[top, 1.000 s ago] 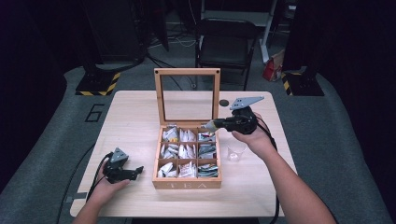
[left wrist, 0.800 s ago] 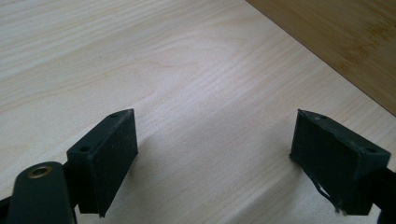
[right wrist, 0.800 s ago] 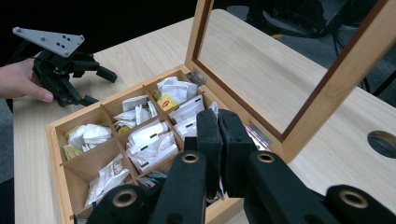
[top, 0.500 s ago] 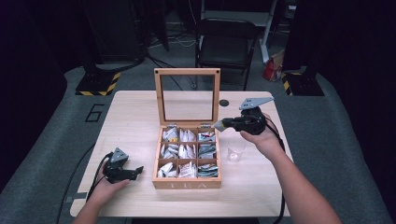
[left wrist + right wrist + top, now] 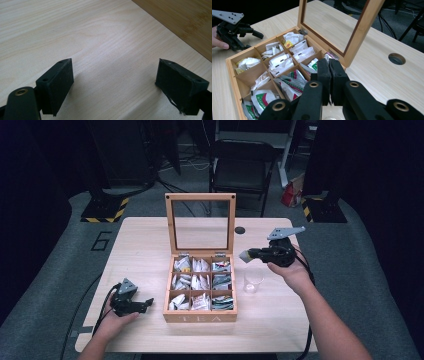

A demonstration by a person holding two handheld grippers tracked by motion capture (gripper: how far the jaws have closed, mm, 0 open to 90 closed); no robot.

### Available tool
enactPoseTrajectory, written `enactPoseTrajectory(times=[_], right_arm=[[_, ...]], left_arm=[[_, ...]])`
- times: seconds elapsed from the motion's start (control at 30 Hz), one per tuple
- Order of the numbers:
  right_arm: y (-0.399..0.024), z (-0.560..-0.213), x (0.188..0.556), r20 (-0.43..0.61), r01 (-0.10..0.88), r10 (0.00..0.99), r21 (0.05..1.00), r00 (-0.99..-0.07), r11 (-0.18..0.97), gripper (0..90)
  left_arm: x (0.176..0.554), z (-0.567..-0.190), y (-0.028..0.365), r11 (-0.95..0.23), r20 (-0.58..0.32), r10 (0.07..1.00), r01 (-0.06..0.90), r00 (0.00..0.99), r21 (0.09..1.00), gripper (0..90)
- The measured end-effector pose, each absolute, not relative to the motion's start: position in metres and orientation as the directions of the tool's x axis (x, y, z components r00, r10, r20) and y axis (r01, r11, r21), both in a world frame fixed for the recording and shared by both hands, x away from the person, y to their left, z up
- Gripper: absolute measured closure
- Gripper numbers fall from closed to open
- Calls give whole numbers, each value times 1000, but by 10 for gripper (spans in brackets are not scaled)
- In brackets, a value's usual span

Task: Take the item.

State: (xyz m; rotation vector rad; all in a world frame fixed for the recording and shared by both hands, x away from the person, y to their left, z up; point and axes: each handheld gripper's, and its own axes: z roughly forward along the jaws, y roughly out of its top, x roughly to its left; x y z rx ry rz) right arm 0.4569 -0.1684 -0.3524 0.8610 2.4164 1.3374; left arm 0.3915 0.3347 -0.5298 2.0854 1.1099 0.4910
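High view: a wooden tea box (image 5: 201, 312) sits mid-table (image 5: 145, 245) with its glass lid (image 5: 201, 222) standing upright at the back. Its nine compartments hold tea bags (image 5: 200, 282). The right gripper (image 5: 246, 255) hangs above the table just right of the box's back row, jaws pointing left toward the box, with a pale scrap at its tip that is too small to make out. A small clear cup (image 5: 253, 281) stands on the table below that gripper, near the box's right wall. The left gripper (image 5: 148, 304) rests on the table left of the box's front corner, held in the left hand (image 5: 112, 322), and its jaws point right at the box.

Left gripper view: the left gripper (image 5: 115, 82) has its jaws spread wide with bare table (image 5: 100, 50) between them. The box wall (image 5: 185, 22) crosses the top right corner.

Right gripper view: the right gripper (image 5: 329, 70) has its jaws clenched, pads pressed together; I cannot tell whether anything is pinched between them. They hover over the box (image 5: 232, 65) at its near corner, above the tea bags (image 5: 279, 62). The lid (image 5: 359, 32) stands to the right. The left gripper (image 5: 253, 32) lies beyond the box's far side. A round hole (image 5: 396, 58) shows in the table (image 5: 387, 82).
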Motion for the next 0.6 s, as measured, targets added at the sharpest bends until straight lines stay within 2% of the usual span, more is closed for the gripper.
enactPoseTrajectory(times=[0.6], right_arm=[[-183,-366,448,66,394,620,823,-782,409,883]], left_arm=[[392,-530,335,-380,4,828,557,560,738,141]])
